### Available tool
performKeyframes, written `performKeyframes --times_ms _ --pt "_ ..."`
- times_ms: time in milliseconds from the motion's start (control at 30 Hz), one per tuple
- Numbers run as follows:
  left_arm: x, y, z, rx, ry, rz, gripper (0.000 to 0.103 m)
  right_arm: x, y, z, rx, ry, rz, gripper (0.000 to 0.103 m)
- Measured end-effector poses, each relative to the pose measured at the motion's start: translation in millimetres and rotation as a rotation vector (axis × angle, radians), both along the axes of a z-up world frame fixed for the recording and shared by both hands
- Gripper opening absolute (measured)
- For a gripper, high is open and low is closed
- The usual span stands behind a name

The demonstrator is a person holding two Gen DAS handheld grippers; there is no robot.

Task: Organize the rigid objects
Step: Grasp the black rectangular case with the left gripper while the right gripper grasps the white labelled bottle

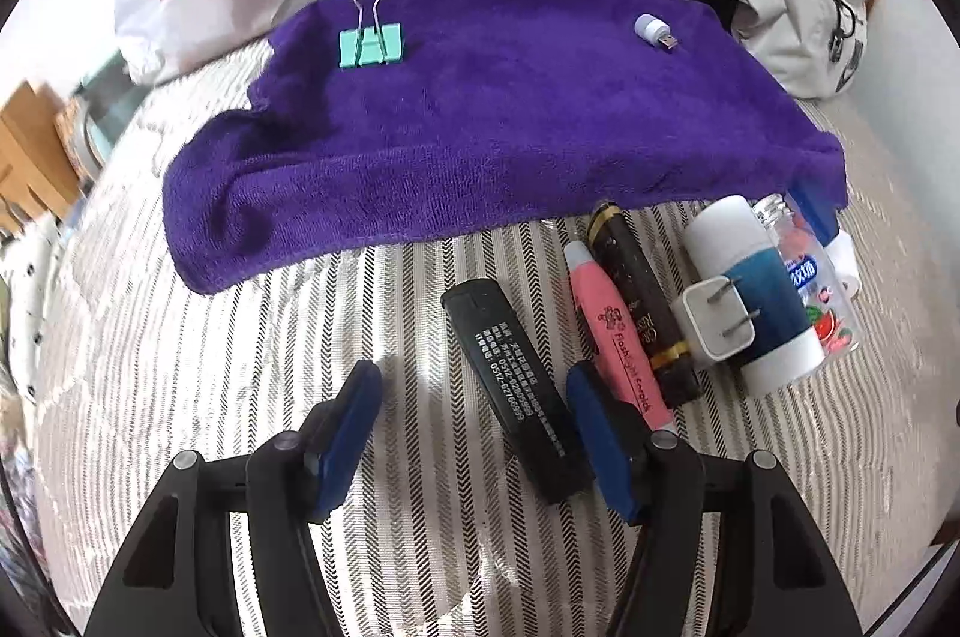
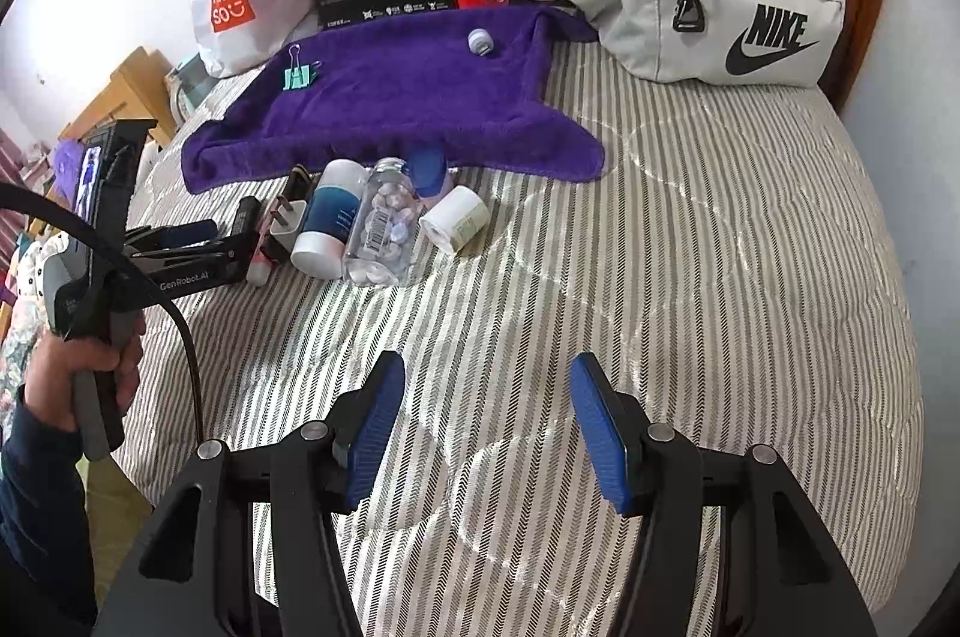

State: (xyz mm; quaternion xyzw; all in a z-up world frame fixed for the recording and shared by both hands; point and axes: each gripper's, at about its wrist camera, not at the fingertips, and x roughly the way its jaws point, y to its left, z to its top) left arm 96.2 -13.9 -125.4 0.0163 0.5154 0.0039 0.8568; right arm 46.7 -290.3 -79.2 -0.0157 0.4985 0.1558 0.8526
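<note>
Left gripper (image 1: 474, 409) gapes low over the black lighter (image 1: 515, 397), seemingly lined up to take it to the towel (image 1: 480, 126) — clip (image 1: 371, 45) already there; right gripper (image 2: 486, 415) waits open, empty.

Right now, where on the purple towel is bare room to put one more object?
The purple towel is bare between the green binder clip and the small USB light, and along its whole near half. Below its front edge it is crowded around the white charger and clear bottle.
</note>
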Motion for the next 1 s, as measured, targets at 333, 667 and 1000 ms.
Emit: performKeyframes --times_ms 333,667,1000 --pt "-4.4 8.1 -0.6 -0.008 -0.029 0.011 0.056 8.5 0.2 -10.0 0.020 0.011 -0.022 0.057" --pt "-4.2 -0.6 1.1 -0.032 -0.056 -0.051 0.022 47.5 20.0 -22.6 0.057 -0.033 0.004 0.057" --pt "-2.8 1.1 1.5 -0.040 -0.043 -0.057 0.022 77.5 46.9 -43.7 -0.072 -0.079 0.130 0.057"
